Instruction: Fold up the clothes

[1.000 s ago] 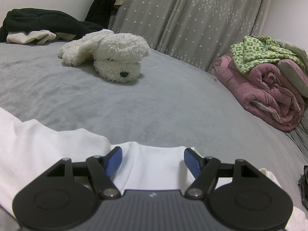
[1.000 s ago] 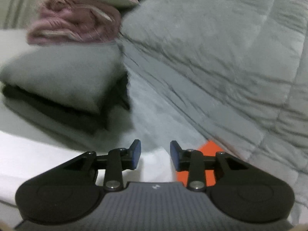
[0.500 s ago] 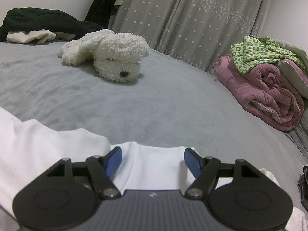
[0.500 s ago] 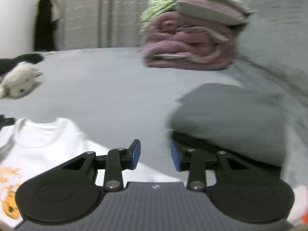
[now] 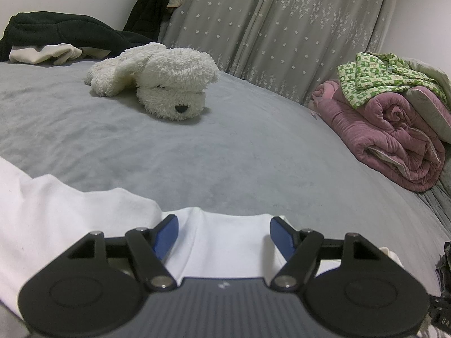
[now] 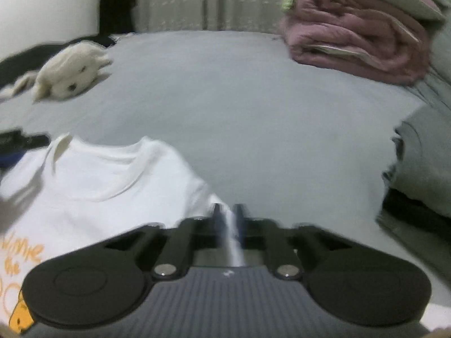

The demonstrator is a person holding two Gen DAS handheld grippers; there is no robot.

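Grey bedspread (image 5: 225, 152) all around, patterned curtains (image 5: 282, 28) behind, white plush dog (image 5: 157, 79) lying well back, rolled pink quilt (image 5: 389, 135) with a green print cloth (image 5: 375, 76) on top off to the right. Stack of folded grey and dark garments (image 6: 417, 169) at the right edge of the right wrist view.

White T-shirt (image 6: 93, 186) spread face-up on the bedspread, neckline toward the dog, orange print low on the front. Left gripper (image 5: 224, 232) spread wide over a shirt edge, blue fingertips (image 5: 167, 233) apart, nothing pinched. Right gripper (image 6: 229, 217) blurred by motion, jaws drawn nearly together with a pale strip between them at the shirt's right side; probably clamped on the sleeve or shoulder edge, though hard to confirm through the blur.

Thin, light, limp cotton by the look of it: no stiffness, likely to sag and crease from any single pinch, unlikely to slip on the fuzzy cover. Best taken at a seam, such as shoulder, sleeve hem or side edge, with 2 holds spaced apart so the fold line stays straight.
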